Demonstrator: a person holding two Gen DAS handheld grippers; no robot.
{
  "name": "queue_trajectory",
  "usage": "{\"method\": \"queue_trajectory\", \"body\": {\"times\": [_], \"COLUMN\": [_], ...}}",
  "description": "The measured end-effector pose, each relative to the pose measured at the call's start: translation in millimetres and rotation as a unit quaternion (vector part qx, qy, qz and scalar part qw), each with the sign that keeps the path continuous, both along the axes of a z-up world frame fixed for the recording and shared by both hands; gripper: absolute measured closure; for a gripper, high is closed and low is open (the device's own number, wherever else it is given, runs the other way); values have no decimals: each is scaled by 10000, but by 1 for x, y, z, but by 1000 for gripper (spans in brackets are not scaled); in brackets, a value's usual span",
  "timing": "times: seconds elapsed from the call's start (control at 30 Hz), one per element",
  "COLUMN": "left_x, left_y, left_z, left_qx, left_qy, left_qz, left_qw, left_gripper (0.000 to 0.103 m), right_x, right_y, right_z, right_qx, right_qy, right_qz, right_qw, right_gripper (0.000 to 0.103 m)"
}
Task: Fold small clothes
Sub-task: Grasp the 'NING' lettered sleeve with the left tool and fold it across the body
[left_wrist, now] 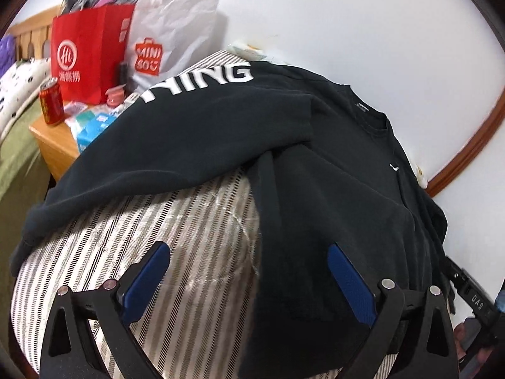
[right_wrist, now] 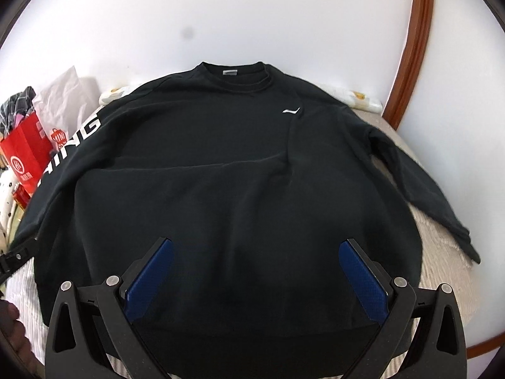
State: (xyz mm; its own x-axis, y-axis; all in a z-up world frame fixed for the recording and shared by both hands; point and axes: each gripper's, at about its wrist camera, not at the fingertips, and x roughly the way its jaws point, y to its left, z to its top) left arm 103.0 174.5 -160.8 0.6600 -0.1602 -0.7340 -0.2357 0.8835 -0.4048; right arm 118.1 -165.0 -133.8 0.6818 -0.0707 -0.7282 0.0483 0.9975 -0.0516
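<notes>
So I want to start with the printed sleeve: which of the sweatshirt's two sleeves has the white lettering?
The sleeve toward the red bag carries the big white letters. The other sleeve, toward the wooden trim, is plain black.

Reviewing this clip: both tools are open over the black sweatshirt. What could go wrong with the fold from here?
The lettered sleeve reaches toward the nightstand clutter; dragging it could perhaps tip the red can. The sweatshirt already shows a diagonal crease across the chest, which a fold may lock in. The left tool straddles the sweatshirt's edge, so it might pinch the striped cover too.

A striped bed cover carries a black sweatshirt spread flat.
</notes>
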Motion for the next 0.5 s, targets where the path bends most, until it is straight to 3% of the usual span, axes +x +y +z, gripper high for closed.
{"method": "queue_trajectory", "body": {"times": [0.13,0.4,0.5], "left_x": [2,3,7], "left_y": [17,36,50], "left_z": [-12,-15,-20], "left_qx": [-648,-986,-1301], "left_qy": [6,-225,-357], "left_qz": [244,635,789], "left_qw": [9976,9928,9877], "left_gripper": [10,14,15], "right_x": [2,-2,-6], "right_y": [-1,-7,-8], "right_z": [-2,-1,1], "right_qx": [-64,-94,-151], "right_qy": [47,62,28], "right_qz": [-164,-395,-423], "right_qw": [9998,9992,9990], "right_gripper": [0,0,0]}}
